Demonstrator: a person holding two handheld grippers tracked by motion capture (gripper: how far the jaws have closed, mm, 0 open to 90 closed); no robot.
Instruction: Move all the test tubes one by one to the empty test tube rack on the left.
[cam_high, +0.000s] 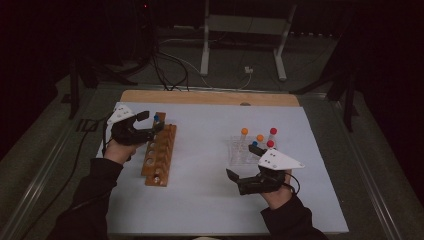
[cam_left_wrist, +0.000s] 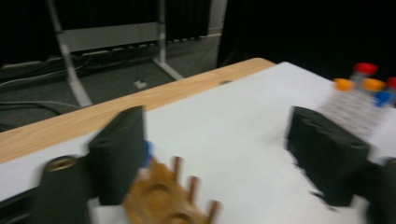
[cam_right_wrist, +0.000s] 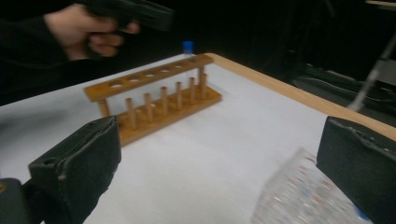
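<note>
Left tongs at about 10 o'clock on the desk in the high view, spread wide, with nothing gripped. Just beside them, at their 2 o'clock: a blue-capped test tube, upright in the end hole of the wooden tube rack, at the rack's 12 o'clock end. Tube apart from both pads; cannot tell whether any pad brushes the rack. Other rack holes too dark to judge.

From the left gripper view, blurred: left tongs wide apart over bare white desk, the blue cap peeking out by the inner edge of the left pad, the wooden rack low at 7 o'clock, the clear tube rack far off at 2 o'clock.

Right tongs at about 4 o'clock on the desk, also fully apart and gripping nothing, near the clear rack, which sits at their 12 o'clock and carries tubes with orange, red and blue caps.

From the right gripper view: right tongs parted, the clear rack blurred low at 5 o'clock near the right pad, the wooden rack across the desk at 11 o'clock, the blue-capped tube standing at its far end, and the left hand above at 10 o'clock.
</note>
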